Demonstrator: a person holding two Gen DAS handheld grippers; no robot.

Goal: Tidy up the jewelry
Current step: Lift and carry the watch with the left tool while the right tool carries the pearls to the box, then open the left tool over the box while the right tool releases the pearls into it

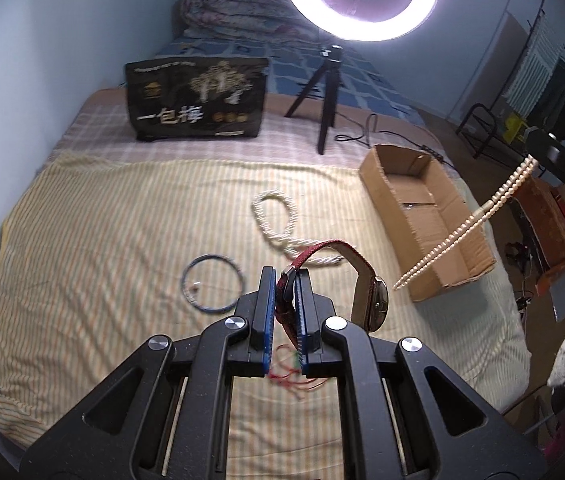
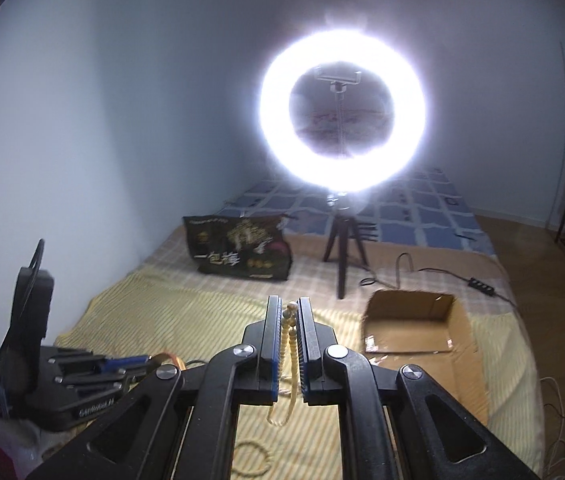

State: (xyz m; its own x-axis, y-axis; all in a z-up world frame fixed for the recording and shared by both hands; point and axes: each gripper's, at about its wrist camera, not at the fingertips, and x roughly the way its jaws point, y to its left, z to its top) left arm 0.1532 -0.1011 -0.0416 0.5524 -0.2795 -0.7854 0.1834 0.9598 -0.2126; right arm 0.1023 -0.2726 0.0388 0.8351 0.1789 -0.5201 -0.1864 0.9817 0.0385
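A round white LED ring light [image 1: 359, 0] on a black tripod is the main source in both views. In the left wrist view it sits at the top centre, cut by the frame edge, its tube blown out to pure white. In the right wrist view the ring light [image 2: 342, 112] fills the upper middle and flares hard, spreading a hazy glow that washes out the wall and tripod head around it. Elsewhere the room is dim, with a bluish cast. The yellow striped bed cover [image 1: 122, 208] is evenly lit, with soft, faint shadows. Both pictures bend strongly at the edges, with dark vignetted corners. Edge detail at the far right of each frame is smeared.
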